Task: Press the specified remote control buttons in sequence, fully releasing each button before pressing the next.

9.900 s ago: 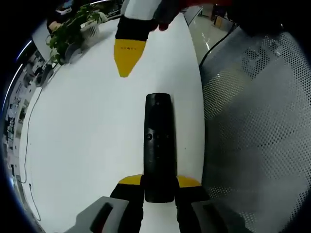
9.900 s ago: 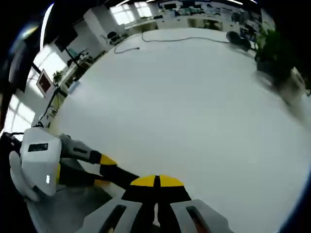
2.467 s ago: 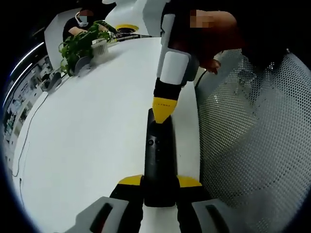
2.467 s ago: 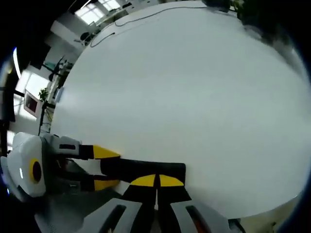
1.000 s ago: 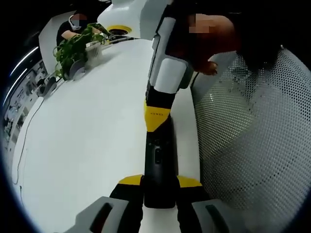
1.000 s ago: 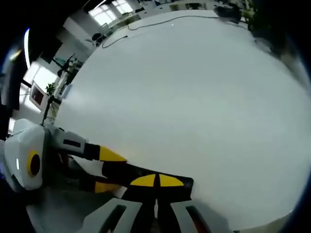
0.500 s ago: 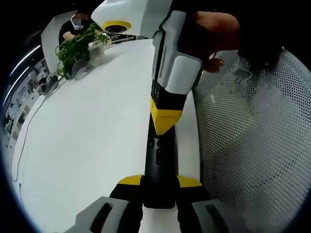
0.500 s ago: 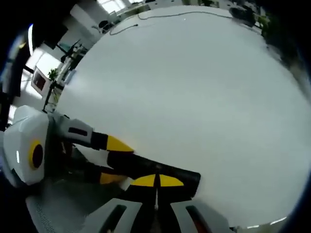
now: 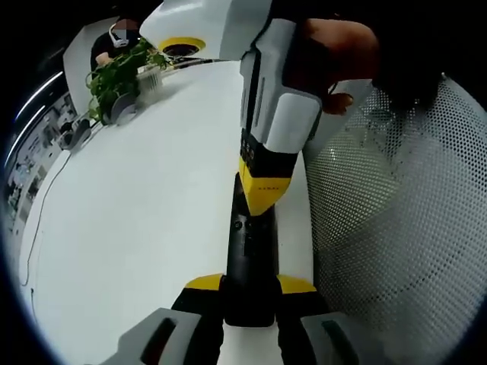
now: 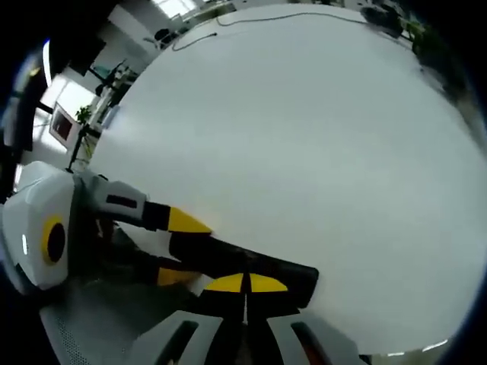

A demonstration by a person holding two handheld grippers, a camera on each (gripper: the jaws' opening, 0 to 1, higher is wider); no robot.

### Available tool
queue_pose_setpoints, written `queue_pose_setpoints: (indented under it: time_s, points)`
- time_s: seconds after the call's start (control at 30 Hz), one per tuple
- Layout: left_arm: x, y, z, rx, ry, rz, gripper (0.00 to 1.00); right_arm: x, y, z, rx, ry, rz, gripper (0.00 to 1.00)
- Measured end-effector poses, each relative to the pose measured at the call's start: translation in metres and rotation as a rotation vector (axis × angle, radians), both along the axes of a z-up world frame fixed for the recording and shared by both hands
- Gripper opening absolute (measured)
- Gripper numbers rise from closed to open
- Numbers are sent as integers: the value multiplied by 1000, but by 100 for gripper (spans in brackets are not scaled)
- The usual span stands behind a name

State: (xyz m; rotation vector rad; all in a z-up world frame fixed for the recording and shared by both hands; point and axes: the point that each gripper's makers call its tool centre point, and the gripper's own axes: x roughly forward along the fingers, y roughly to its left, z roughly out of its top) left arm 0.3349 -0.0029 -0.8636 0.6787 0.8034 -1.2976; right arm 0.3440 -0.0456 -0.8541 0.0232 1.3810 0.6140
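Here, in the left gripper view, the left gripper [image 9: 249,293] is clamped on the near end of the black remote control [image 9: 248,255], held above the white table [image 9: 144,198]. The right gripper [image 9: 262,199], jaws together, bears tip-down on the remote's upper face. Beyond stand a potted plant [image 9: 122,72] and a mesh chair [image 9: 396,213]. The right gripper view alone shows a cable [image 10: 251,19] at the table's far edge.

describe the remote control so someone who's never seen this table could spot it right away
Start from the big white table, near the edge beside the mesh chair. There the left gripper clamps one end of the remote control, with the shut right gripper on its upper buttons. It is a slim, long black bar, the one dark thing there.
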Motion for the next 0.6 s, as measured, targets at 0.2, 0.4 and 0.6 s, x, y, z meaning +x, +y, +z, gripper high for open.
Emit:
queue_pose_setpoints:
  time_s: [0.2,0.4,0.6]
  points:
    - [0,0,0,4,2,-3,25,0,0,-1,8,5,-14,0]
    - [1,0,0,3,2,-2,25,0,-1,-2,17,3,-26,0]
    - [1,0,0,7,3,-7,25,1,0,-2,-10,-17,-1,0]
